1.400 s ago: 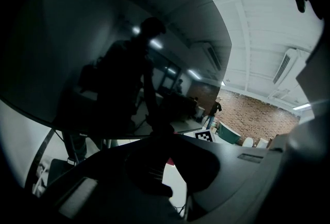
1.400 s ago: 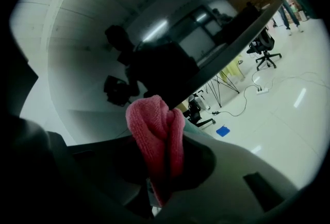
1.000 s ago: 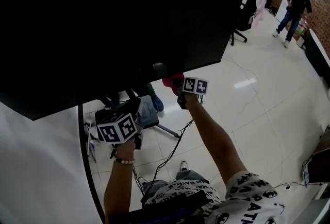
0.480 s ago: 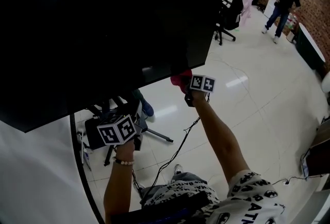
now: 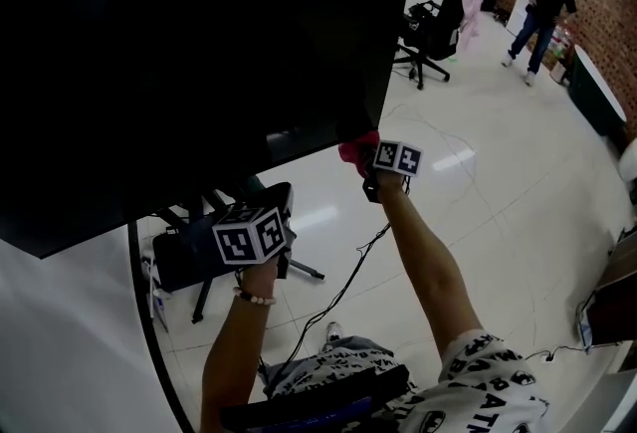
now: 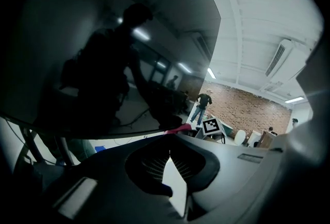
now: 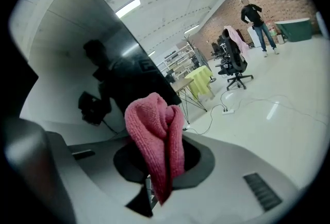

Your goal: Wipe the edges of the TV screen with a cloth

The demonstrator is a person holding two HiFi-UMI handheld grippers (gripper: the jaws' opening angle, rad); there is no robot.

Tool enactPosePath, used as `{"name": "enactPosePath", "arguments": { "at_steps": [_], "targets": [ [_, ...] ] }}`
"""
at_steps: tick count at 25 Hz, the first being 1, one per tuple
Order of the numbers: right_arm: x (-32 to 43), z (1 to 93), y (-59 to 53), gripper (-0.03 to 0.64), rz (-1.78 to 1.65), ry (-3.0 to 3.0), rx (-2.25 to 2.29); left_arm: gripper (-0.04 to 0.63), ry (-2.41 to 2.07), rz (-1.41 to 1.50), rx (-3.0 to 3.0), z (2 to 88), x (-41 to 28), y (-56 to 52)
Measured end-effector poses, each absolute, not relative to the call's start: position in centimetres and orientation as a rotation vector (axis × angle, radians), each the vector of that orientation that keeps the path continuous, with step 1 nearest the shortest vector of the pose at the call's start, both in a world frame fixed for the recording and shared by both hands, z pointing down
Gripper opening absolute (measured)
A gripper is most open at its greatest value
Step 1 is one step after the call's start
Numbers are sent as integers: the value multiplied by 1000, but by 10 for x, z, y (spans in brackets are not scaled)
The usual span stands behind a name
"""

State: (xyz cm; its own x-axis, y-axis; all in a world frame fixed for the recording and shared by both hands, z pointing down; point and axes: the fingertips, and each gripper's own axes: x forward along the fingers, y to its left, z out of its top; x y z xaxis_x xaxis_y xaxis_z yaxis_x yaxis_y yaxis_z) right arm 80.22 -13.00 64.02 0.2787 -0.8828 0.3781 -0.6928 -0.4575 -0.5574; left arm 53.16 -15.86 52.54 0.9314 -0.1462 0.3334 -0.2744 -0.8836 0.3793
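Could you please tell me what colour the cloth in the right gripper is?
Pink, with a knitted-looking texture; the cloth shows best in the right gripper view.

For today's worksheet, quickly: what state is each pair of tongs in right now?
Left tongs: closed, nothing between them.
Right tongs: closed on the pink cloth.

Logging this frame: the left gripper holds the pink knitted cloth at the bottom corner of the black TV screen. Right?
No: the right gripper holds the pink knitted cloth at the bottom corner of the black TV screen, as the right gripper view shows.
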Motion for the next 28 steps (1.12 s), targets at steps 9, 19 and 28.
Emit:
{"name": "enactPosePath", "arguments": {
  "at_steps": [9, 19, 28],
  "targets": [
    [838, 641, -111, 67, -881, 1429, -2597, 0, -241, 521, 2680, 541, 605, -124],
    [854, 582, -106, 63, -508, 1564, -2751, 0, -193, 539, 2666, 547, 632, -103],
    [842, 536, -98, 63, -469, 1502, -2219, 0, -210, 487, 2687, 523, 623, -107]
  ]
}}
